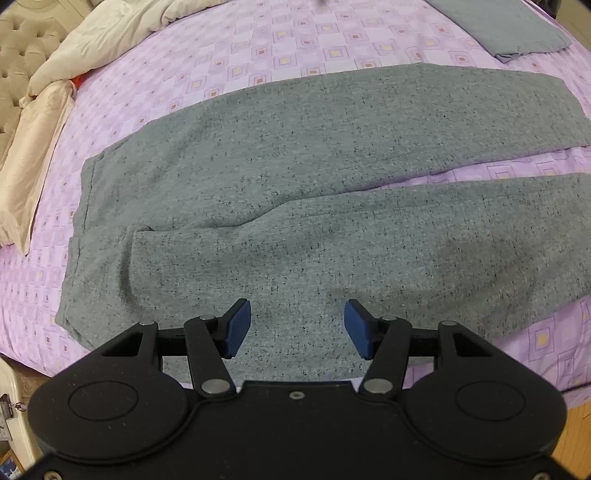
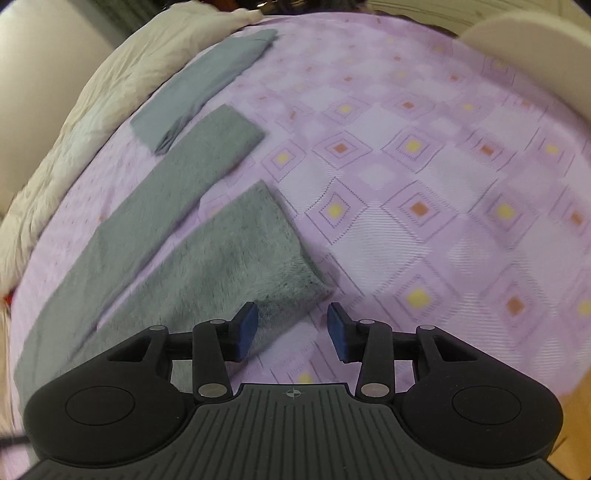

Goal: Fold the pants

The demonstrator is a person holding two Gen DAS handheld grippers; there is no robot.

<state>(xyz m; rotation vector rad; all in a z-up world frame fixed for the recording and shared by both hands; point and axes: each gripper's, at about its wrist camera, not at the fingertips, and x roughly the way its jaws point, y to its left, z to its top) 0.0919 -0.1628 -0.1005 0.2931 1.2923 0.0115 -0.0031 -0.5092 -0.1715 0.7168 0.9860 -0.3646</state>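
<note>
Grey speckled pants (image 1: pixel 280 192) lie flat on the purple patterned bed sheet (image 1: pixel 258 48), waist to the left, both legs running right. My left gripper (image 1: pixel 297 328) hovers open above the near leg close to the waist, nothing between its blue pads (image 1: pixel 236 328). In the right wrist view the two pant legs (image 2: pixel 177 236) stretch away to the upper left. My right gripper (image 2: pixel 291 328) is open over the near leg's cuff corner (image 2: pixel 295 291); the cuff edge lies beside the left pad, and the pads do not press it.
A folded blue-grey cloth (image 1: pixel 506 26) (image 2: pixel 207 85) lies beyond the far leg. A cream duvet (image 1: pixel 92 48) (image 2: pixel 96 122) is bunched along the far side, by a tufted headboard (image 1: pixel 14 74). Wooden floor (image 1: pixel 576 417) shows past the bed's near edge.
</note>
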